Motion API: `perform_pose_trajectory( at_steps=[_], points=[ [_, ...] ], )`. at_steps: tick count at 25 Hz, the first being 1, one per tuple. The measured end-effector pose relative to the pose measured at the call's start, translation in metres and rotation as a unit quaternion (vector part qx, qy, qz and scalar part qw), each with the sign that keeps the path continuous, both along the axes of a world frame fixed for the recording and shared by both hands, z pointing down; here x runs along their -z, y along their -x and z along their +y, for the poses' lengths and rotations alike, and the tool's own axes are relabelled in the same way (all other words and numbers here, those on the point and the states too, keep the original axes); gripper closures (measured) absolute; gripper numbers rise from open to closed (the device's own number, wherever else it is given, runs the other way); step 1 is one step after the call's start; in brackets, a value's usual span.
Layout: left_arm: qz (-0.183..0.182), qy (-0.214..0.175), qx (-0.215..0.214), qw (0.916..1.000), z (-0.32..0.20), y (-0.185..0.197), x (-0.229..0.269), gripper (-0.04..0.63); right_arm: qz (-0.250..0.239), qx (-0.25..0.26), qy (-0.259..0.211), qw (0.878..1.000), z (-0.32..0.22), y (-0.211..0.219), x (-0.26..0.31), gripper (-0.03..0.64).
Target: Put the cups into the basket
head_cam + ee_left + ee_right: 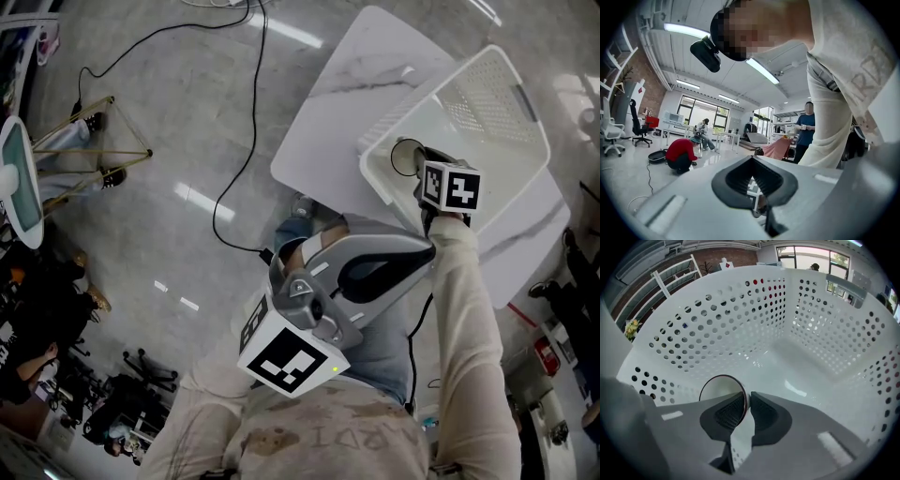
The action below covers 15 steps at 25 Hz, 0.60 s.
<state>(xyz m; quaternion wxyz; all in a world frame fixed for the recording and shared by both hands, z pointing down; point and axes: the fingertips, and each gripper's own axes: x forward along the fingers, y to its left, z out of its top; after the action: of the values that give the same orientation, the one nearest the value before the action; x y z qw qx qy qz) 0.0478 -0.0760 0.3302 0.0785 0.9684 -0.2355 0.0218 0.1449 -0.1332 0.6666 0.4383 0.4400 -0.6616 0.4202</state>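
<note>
A white perforated basket (pixel 487 122) stands on the white table (pixel 366 75). My right gripper (pixel 419 176) reaches down into the basket's near-left corner, shut on the rim of a pale cup (pixel 405 157). In the right gripper view the cup (pixel 719 389) lies on its side with its round mouth facing the camera; the right gripper (pixel 746 397) pinches its rim just above the basket floor (pixel 801 371). My left gripper (pixel 424 249) is held close to my body, away from the table. The left gripper (pixel 752 159) points out into the room, shut and empty.
A black cable (pixel 248 141) runs across the floor left of the table. A wooden-legged stand (pixel 89 150) is at far left. In the left gripper view, a crouching person in red (pixel 682 154) and a standing person in blue (pixel 806 131) are far off.
</note>
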Motion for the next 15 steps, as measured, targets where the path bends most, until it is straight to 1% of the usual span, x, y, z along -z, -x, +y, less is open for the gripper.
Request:
perform_pose_trajectory(
  at_steps=[8,13,14,15],
  points=[
    [-0.005,0.001,-0.001,1.0,0.006,0.0,-0.007,0.595,0.0,0.01,-0.009,1.0,0.0,0.0,-0.005,0.546],
    [-0.005,-0.005,-0.01,0.9999,0.013,-0.003,0.001,0.595,-0.013,0.003,-0.031,0.999,-0.002,0.0,0.016,0.542],
    [-0.005,-0.007,-0.012,0.9999,0.014,-0.004,0.003,0.595,-0.018,0.0,-0.037,0.999,-0.002,0.0,0.023,0.55],
    [-0.005,-0.009,-0.015,0.9998,0.015,-0.005,0.007,0.595,-0.022,-0.003,-0.042,0.999,-0.002,0.0,0.03,0.581]
  ],
)
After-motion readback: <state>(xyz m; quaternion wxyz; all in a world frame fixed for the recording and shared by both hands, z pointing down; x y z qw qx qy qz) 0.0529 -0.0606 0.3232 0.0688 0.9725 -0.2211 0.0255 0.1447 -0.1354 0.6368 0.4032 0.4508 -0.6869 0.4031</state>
